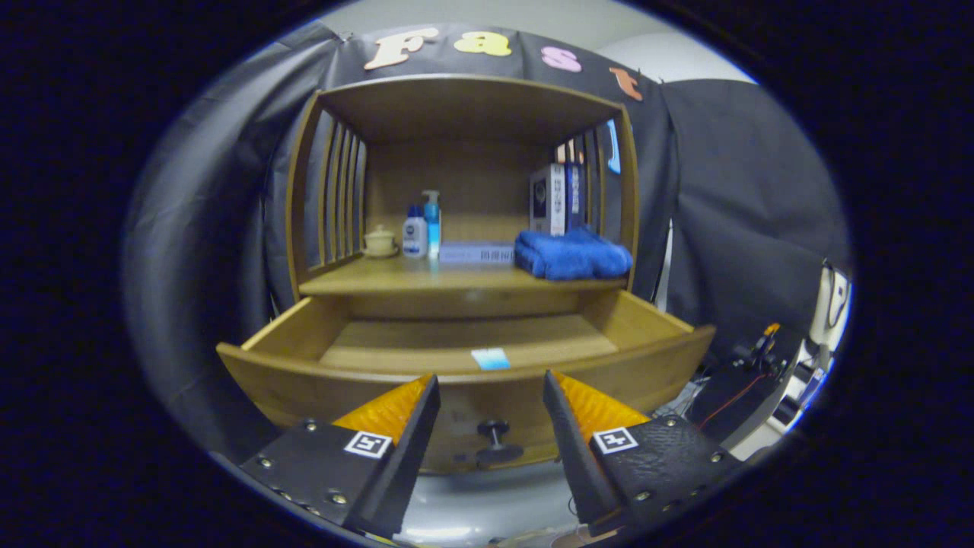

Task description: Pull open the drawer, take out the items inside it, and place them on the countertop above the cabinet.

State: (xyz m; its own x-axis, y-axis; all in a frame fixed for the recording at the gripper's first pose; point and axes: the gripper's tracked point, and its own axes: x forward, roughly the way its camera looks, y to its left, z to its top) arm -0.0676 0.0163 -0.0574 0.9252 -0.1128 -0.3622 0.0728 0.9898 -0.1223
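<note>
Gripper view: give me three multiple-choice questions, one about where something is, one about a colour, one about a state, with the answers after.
1. Where is the folded towel?
A. in the drawer
B. on the countertop
C. on the floor

2. What colour is the towel?
A. blue
B. red
C. white

3. How is the drawer?
A. shut
B. pulled open
C. taken out

Answers:
1 B, it lies on the countertop by the boxes.
2 A, it is plainly blue.
3 B, its floor shows, with a small light-blue item; the gripper is open near the knob.
</note>
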